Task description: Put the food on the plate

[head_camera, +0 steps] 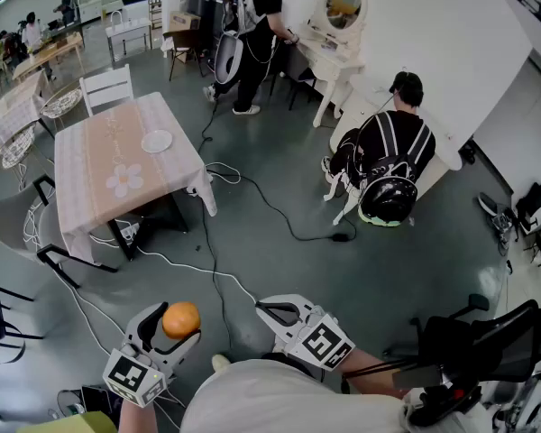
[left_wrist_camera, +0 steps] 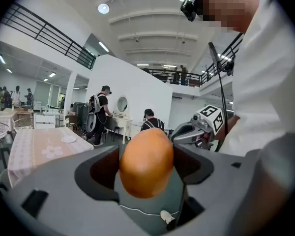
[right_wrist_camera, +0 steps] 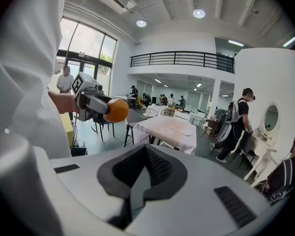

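In the head view, the left gripper is held low in front of the person, its fingers clamped on an orange from both sides. The right gripper sits just beside it with its fingers pressed together and nothing in them. The plate lies on a worktop covered with a pale flowered cloth, well apart from both grippers across the grey floor. Cables run over the floor between.

In the left gripper view, the orange fills the gap between the dark fingers, which stand wide apart but bear on its flanks, so it is gripped. The plate shows small and far off on the worktop at the left.

In the right gripper view, the fingers meet along one seam, fully closed and empty. The left gripper with the orange appears at the left. The plate lies near the worktop's far edge.

The step in hand looks like the carry: the food is picked up and not yet delivered. The next move calls for walking to the worktop, stepping clear of the cables, and bringing the left gripper over the plate. It should then be lowered until the orange nearly rests there before the fingers open. Being round, the orange may roll off if released from any height.
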{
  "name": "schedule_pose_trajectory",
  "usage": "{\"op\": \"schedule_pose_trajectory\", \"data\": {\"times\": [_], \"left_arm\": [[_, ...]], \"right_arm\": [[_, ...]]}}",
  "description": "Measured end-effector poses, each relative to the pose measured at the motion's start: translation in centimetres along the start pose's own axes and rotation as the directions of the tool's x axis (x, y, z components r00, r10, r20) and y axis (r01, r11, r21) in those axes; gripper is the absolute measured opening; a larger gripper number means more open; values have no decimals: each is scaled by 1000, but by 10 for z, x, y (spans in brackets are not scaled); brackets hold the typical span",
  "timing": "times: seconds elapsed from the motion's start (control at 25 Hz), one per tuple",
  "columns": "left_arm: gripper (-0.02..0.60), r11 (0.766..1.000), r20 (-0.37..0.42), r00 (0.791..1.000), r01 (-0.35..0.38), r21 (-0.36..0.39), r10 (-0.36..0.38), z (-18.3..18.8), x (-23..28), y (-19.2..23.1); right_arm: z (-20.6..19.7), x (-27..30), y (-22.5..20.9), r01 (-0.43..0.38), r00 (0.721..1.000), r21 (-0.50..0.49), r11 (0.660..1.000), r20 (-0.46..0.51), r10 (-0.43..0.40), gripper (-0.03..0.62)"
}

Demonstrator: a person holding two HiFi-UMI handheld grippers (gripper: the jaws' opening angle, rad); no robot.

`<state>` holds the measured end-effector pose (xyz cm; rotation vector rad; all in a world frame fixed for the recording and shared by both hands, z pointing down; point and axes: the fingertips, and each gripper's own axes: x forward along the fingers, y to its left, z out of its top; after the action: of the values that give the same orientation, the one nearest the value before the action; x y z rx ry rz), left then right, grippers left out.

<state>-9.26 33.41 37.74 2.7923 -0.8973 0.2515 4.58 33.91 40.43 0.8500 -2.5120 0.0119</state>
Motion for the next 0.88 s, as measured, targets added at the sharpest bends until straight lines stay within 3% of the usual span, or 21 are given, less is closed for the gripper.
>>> {"op": "schedule_pose_trajectory", "data": {"times": [0.2, 0.4, 0.52, 0.88], "left_arm": [[353, 1000, -28, 1000, -12, 7, 12, -15, -19, 3], [353, 999, -135, 990, 40, 31, -35, -41, -14, -6], [353, 995, -105, 992, 77, 71, -69, -33, -6, -13], [353, 995, -144, 985, 99, 33, -93, -44, -5, -10]], "right_arm": [[10, 18, 19, -28, 1000, -27, 999, 8, 29, 12], [8, 27, 26, -32, 999, -52, 998, 20, 33, 12], [14, 26, 27, -52, 999, -72, 996, 3, 52, 12], [9, 37, 31, -86, 996, -36, 996, -26, 85, 15]]}}
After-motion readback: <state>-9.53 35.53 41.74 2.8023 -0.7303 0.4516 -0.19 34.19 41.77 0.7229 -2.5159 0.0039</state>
